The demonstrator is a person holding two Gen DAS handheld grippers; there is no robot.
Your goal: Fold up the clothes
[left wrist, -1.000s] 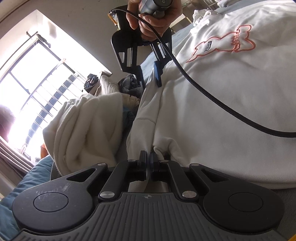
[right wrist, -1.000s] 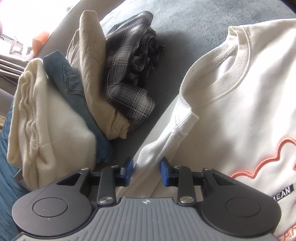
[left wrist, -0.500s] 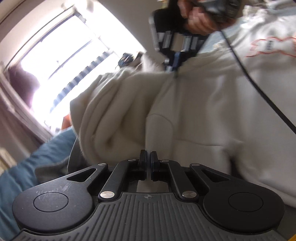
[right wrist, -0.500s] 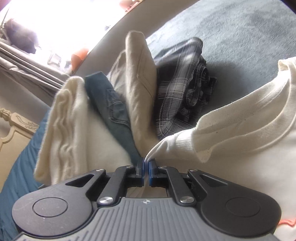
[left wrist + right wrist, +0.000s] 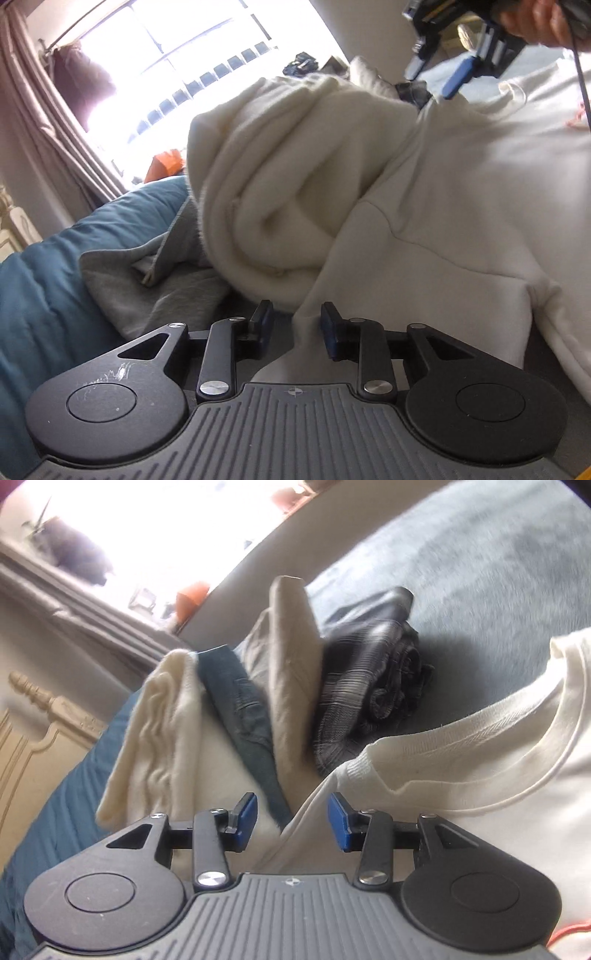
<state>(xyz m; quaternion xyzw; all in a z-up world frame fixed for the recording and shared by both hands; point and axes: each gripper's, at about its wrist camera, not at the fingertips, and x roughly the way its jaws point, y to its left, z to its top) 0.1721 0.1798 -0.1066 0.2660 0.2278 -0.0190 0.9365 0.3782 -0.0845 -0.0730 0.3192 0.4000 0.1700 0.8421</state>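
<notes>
Left claw (image 5: 293, 326): jaws just opened, sweatshirt hem between them, unpinched.
Right claw (image 5: 292, 821): jaws just opened, sleeve edge released.
White sweatshirt (image 5: 480, 775): spread on bed (image 5: 480, 561), beside folded stack (image 5: 229, 716).

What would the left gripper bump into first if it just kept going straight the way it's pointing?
Most likely the white sweatshirt: a fold of it already lies between the left gripper's open jaws, which have just been opening. The cream folded garment sits right behind, slightly left; depth is hard to judge.
</notes>
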